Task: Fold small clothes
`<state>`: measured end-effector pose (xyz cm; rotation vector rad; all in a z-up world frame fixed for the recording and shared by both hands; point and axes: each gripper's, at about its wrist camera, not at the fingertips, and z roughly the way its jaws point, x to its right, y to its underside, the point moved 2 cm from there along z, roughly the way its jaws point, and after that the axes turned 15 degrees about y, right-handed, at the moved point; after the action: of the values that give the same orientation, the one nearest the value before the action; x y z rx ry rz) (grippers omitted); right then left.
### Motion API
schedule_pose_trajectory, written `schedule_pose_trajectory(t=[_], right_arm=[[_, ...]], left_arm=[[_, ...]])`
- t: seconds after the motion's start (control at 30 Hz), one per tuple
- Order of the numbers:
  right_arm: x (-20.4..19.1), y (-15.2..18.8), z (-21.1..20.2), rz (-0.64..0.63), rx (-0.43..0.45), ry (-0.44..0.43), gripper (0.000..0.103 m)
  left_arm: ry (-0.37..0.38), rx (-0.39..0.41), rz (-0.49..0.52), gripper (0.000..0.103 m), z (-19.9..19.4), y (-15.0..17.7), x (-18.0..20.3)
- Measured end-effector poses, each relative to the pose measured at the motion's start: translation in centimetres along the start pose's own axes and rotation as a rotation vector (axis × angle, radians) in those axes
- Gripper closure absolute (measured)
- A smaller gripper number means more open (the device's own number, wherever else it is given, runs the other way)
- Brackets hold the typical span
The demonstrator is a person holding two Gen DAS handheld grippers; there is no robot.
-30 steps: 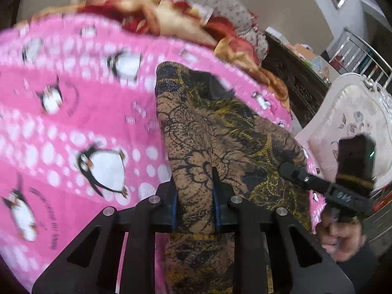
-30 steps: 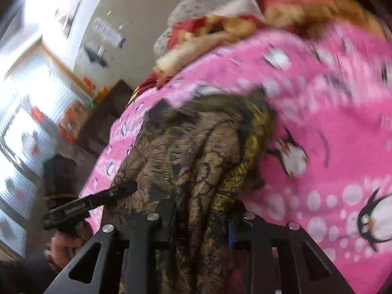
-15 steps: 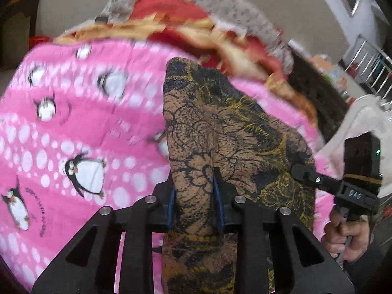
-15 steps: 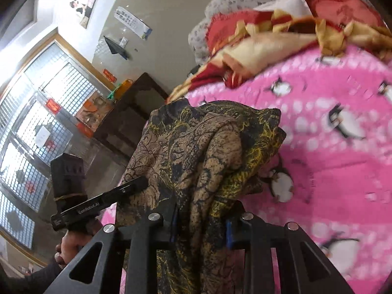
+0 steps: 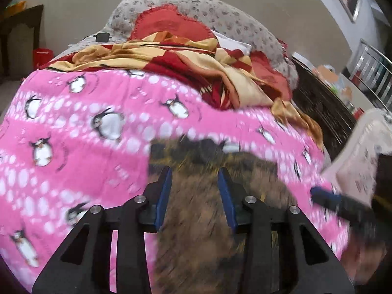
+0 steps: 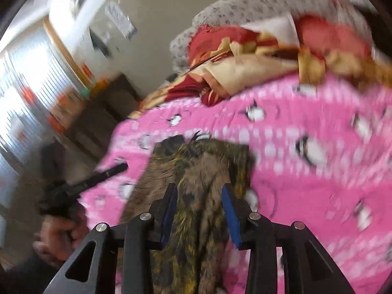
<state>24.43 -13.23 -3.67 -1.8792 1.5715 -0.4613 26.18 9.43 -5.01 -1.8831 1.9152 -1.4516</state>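
Note:
A brown, black and yellow patterned garment point(image 5: 196, 210) lies on the pink penguin blanket point(image 5: 73, 134), blurred by motion. My left gripper point(image 5: 194, 174) stands open over its near part, blue pads on either side of the cloth with a gap. In the right wrist view the same garment point(image 6: 198, 196) lies bunched between the open pads of my right gripper point(image 6: 199, 188). The right gripper shows in the left wrist view at the right edge point(image 5: 343, 203), and the left gripper in the right wrist view at the left point(image 6: 98, 176).
A red and yellow blanket point(image 5: 196, 56) and grey floral pillows point(image 5: 232, 24) are piled at the far end of the bed. A dark wooden cabinet point(image 5: 323, 112) and a white cushioned chair point(image 5: 362, 161) stand to the right of the bed.
Both grippers were shut on the garment and held it up. Now both have opened, and the garment has dropped flat onto the pink blanket.

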Motion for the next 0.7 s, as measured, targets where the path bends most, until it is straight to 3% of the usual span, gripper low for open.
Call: schedule_pose_trajectory(t=[0.1, 0.17, 0.27, 0.33, 0.53, 0.7], right_arm=[[-3.8, -0.5, 2.5, -0.083, -0.027, 0.169, 0.067], [-4.7, -0.2, 5.2, -0.105, -0.051, 0.202, 0.068], [-3.4, 2.0, 10.0, -0.090, -0.158, 0.279, 0.077], [-2.0, 2.8, 10.7, -0.046, -0.128, 0.222, 0.079], [-1.6, 2.5, 10.2, -0.068, -0.145, 0.194, 0.079], [-3.1, -0.2, 9.4, -0.062, -0.103, 0.275, 0.079]], left_arm=[[-0.072, -0.005, -0.038, 0.065, 3.6, -1.0, -0.2], [-0.162, -0.041, 0.009, 0.065, 5.9, -0.6, -0.6], [-0.159, -0.055, 0.016, 0.065, 7.1, 0.9, -2.0], [-0.149, -0.037, 0.031, 0.065, 7.0, 1.3, -2.3], [-0.079, -0.018, -0.024, 0.065, 6.4, 1.4, -3.5], [-0.109, -0.017, 0.002, 0.064, 6.4, 1.6, -2.8]])
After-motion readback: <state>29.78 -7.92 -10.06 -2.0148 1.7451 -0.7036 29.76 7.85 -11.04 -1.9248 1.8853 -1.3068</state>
